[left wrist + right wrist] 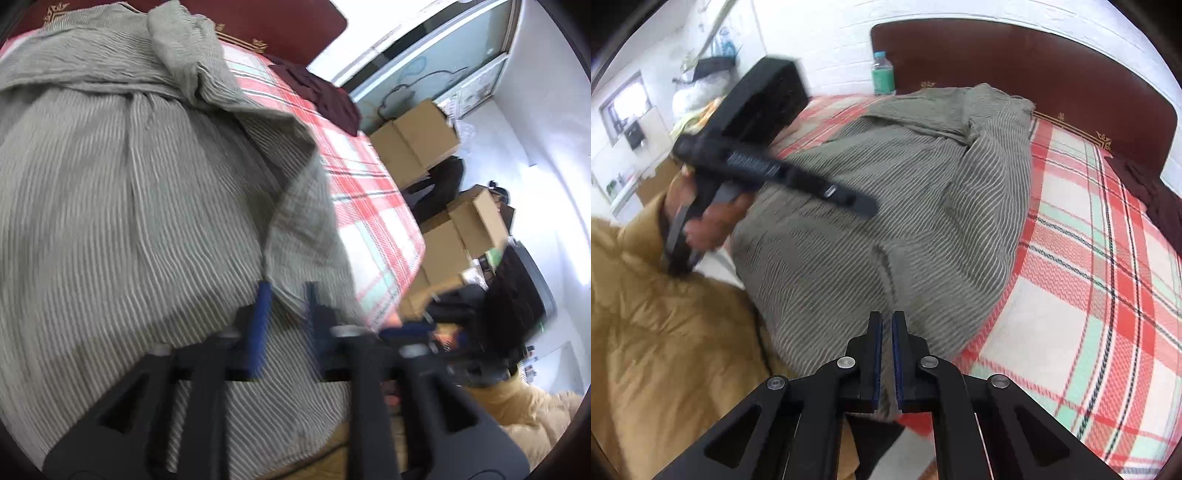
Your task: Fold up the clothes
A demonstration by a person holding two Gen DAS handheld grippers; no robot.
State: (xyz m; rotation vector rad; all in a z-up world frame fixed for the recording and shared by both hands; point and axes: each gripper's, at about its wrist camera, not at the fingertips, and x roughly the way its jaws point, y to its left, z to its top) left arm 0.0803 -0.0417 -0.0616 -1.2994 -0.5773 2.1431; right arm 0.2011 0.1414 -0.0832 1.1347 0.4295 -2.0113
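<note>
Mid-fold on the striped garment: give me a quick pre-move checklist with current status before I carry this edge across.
1. Right gripper pinching the grey-green striped crinkled garment: ok, fabric sits between the nearly closed fingers.
2. Left gripper holding the garment: cannot tell, jaws stand apart and the view is blurred.
3. Lifted flap free of snags: ok, it hangs loose.
4. Landing area on the red, white and mint plaid bedspread: ok, bare beside the garment.
5. Dark maroon cloth clear of the path: ok, near the headboard.
6. Garment flat: not ok, bunched near the headboard.
</note>
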